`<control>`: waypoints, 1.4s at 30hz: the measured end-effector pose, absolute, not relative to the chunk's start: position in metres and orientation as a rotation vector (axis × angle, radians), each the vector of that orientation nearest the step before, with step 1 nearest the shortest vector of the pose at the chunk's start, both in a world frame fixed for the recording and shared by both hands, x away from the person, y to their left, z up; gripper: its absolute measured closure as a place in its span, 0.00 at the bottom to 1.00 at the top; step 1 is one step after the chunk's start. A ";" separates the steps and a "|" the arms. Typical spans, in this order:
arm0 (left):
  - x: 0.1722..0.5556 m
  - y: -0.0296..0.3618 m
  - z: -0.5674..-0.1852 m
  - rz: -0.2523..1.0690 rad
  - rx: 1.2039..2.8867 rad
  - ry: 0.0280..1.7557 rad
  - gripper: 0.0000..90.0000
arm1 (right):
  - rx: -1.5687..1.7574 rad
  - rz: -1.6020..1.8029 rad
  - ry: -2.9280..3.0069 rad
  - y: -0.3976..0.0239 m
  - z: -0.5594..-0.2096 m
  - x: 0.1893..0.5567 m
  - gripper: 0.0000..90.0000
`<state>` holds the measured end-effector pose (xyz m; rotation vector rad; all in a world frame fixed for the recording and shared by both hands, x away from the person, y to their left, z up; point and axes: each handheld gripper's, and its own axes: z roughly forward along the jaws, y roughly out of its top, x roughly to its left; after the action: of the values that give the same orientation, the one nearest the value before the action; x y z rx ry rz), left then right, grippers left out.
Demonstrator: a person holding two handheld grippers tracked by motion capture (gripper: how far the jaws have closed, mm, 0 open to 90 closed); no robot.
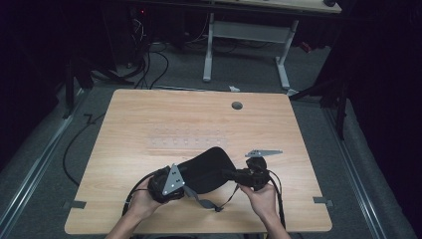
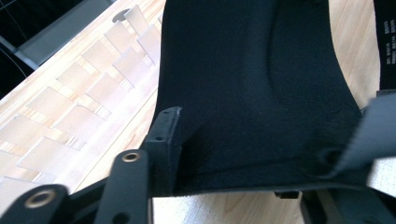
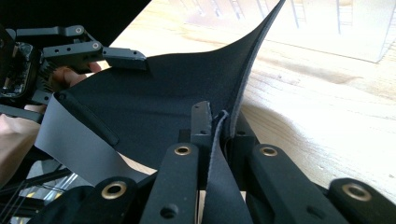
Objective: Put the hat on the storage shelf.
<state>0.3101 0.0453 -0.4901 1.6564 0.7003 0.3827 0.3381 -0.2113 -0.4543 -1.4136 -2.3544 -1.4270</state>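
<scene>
A black fabric pad with a grey strap is held up over the near part of the wooden table. My right gripper is shut on the pad's right edge; in the right gripper view the thin edge is pinched between its jaws. My left gripper is at the pad's left end. In the left gripper view the curled pad spans the gap between its jaws, with one jaw against it and the strap at the right. The jaws stand apart.
Rows of pale tape rectangles lie on the table's middle, with a round grommet hole farther back. Small tape marks sit near the front corners. A white-legged desk and floor cables lie beyond the table.
</scene>
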 end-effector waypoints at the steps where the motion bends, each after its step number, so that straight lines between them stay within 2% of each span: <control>1: 0.310 0.046 -0.489 0.380 1.657 0.699 0.61 | -1.413 -1.429 -2.349 -0.211 -0.454 0.338 0.94; 6: 0.308 0.050 -0.483 0.320 1.654 0.690 0.67 | -1.388 -1.456 -2.308 -0.212 -0.454 0.340 0.92; 7: 0.308 0.052 -0.482 0.307 1.667 0.679 0.72 | -1.377 -1.477 -2.283 -0.213 -0.454 0.341 0.92; 14: 0.304 0.056 -0.478 0.251 1.681 0.644 0.83 | -1.381 -1.474 -2.284 -0.211 -0.454 0.344 0.90; 20: 0.301 0.059 -0.476 0.190 1.678 0.594 0.95 | -1.388 -1.486 -2.264 -0.211 -0.456 0.347 0.84; 28: 0.299 0.058 -0.477 0.144 1.682 0.610 0.96 | -1.406 -1.545 -2.249 -0.218 -0.455 0.347 0.68; 37: 0.307 0.070 -0.470 0.136 1.612 0.692 0.96 | -1.477 -1.552 -2.311 -0.236 -0.460 0.342 0.64; 42: 0.310 0.078 -0.465 0.129 1.556 0.733 0.96 | -1.622 -1.475 -2.420 -0.248 -0.482 0.339 0.59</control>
<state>0.3103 0.0780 -0.4653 1.5560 0.7327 0.1291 0.3395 -0.2483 -0.4822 -1.6216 -2.4199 -1.4746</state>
